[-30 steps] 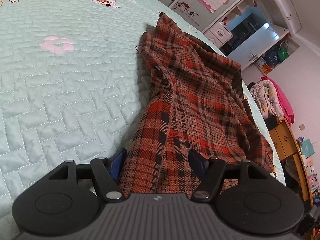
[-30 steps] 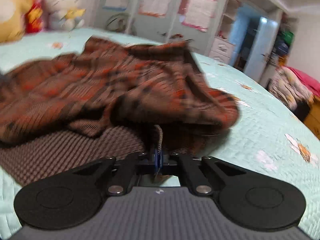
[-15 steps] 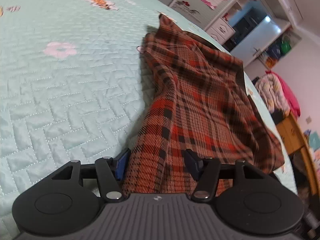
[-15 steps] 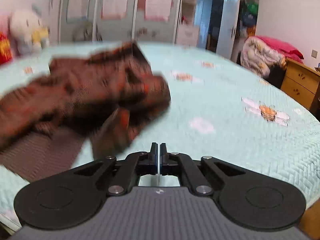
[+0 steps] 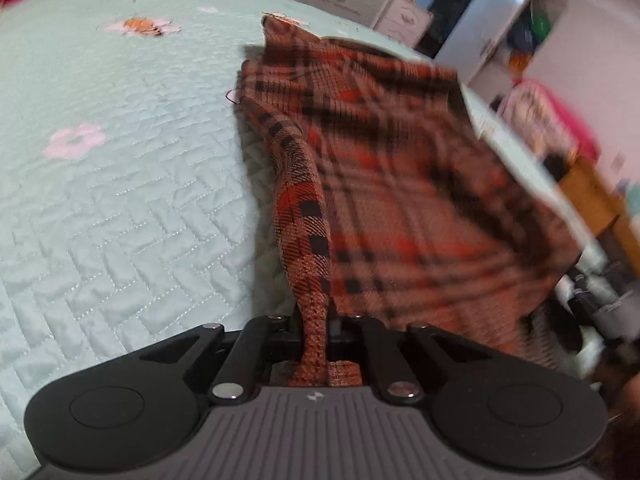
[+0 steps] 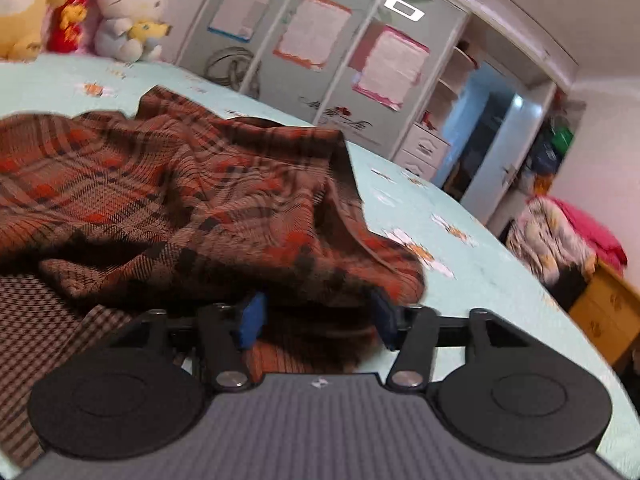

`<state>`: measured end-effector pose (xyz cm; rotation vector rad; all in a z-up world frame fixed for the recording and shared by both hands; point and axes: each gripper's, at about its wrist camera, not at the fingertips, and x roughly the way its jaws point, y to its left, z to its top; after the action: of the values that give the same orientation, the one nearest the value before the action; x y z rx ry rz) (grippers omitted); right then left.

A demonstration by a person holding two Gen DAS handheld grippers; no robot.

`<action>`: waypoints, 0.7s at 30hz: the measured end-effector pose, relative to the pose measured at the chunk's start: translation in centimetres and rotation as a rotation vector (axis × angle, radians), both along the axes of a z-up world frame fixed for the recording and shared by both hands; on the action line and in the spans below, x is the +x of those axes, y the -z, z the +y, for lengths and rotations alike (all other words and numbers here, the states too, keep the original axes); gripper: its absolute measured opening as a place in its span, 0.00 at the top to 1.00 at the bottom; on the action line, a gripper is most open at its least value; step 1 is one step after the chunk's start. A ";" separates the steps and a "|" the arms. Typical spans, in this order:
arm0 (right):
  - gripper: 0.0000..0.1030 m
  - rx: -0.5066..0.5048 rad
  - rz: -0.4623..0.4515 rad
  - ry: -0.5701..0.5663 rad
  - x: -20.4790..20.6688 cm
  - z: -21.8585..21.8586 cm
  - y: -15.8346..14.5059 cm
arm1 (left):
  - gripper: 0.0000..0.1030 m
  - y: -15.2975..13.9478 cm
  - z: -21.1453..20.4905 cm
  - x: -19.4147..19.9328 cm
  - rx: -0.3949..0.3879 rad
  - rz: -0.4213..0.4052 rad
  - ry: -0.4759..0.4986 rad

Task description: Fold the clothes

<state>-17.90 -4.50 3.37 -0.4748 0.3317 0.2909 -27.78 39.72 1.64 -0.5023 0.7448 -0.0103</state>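
In the left wrist view, the left gripper (image 5: 318,332) is pinching a narrow fold of the red-and-brown plaid garment (image 5: 400,184); its jaws have just been closing, and the cloth is caught between them. From there the garment is stretching away across the pale green quilted bedspread (image 5: 120,200), its far right part lifted and blurred.

In the right wrist view, the right gripper (image 6: 316,320) is standing wide, its blue pads (image 6: 250,320) well apart and pressing on nothing, with the garment's near edge lying between and under them. Beyond, the plaid is lying rumpled on the bed. Farther back, plush toys (image 6: 128,16) are sitting before the wardrobe doors (image 6: 312,40).
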 end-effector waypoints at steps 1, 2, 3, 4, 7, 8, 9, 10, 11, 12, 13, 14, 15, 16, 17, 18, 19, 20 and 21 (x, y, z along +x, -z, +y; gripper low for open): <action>1.00 0.035 0.020 0.003 0.7 0.0 -0.5 | 0.95 -0.4 0.6 -0.3 -0.021 -0.017 -0.012; 1.00 0.097 0.020 0.008 1.0 -0.2 -1.5 | 0.95 -1.0 0.9 -0.6 -0.024 -0.037 -0.028; 1.00 0.167 0.016 0.013 1.2 -0.5 -2.7 | 0.95 -1.5 1.4 -0.8 -0.033 -0.052 -0.044; 1.00 0.235 0.000 0.024 1.4 -0.8 -3.9 | 0.95 -1.7 2.0 -1.0 -0.048 -0.058 -0.060; 1.00 0.393 -0.001 0.063 2.9 -2.0 -6.6 | 0.90 -1.0 3.6 -1.1 -0.068 -0.007 -0.153; 1.00 0.398 0.007 0.075 3.5 -2.0 -6.9 | 0.89 -0.4 4.1 -1.1 -0.068 0.028 -0.194; 1.00 0.391 0.016 0.087 4.1 -2.0 -6.9 | 0.89 -0.1 4.3 -1.4 -0.057 0.050 -0.225; 1.00 0.388 0.030 0.090 4.1 -2.1 -6.7 | 0.88 0.0 4.3 -1.8 -0.034 0.057 -0.243; 1.00 0.387 0.046 0.089 4.0 -2.2 -6.4 | 0.85 0.0 4.3 -2.3 -0.011 0.064 -0.260; 1.00 0.385 0.061 0.089 3.9 -2.3 -6.2 | 0.79 0.1 4.3 -2.7 0.012 0.072 -0.277; 1.00 0.389 0.073 0.090 3.3 -2.6 -6.0 | 0.72 -0.2 3.9 -3.2 0.053 0.068 -0.294; 0.98 0.381 0.078 0.080 2.2 -2.9 -5.7 | 0.68 -1.0 3.2 -3.8 0.117 0.050 -0.311; 0.91 0.370 0.081 0.068 1.0 -3.2 -5.4 | 0.65 -1.7 2.3 -4.5 0.174 0.020 -0.313; 0.85 0.359 0.084 0.056 -0.2 -3.4 -5.2 | 0.65 -2.4 1.2 -5.1 0.217 -0.019 -0.294; 0.70 0.331 0.091 0.044 -1.2 -3.3 -4.6 | 0.65 -3.2 0.1 -5.8 0.259 -0.057 -0.275; 0.58 0.299 0.099 0.033 -2.2 -3.1 -4.0 | 0.63 -3.9 -1.3 -6.2 0.293 -0.099 -0.222; 0.55 0.267 0.106 0.022 -3.2 -2.9 -3.4 | 0.58 -4.5 -3.3 -6.4 0.317 -0.145 -0.128; 0.54 0.267 0.130 0.032 -3.8 -2.9 -2.8 | 0.55 -5.1 -5.5 -6.4 0.337 -0.185 -0.026; 0.54 0.278 0.158 0.050 -4.4 -3.0 -2.2 | 0.44 -5.5 -8.1 -6.1 0.356 -0.213 0.084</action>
<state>-22.30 -7.54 5.56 -0.1697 0.4485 0.3214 -33.84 31.64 7.11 -0.1273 0.5421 -0.0089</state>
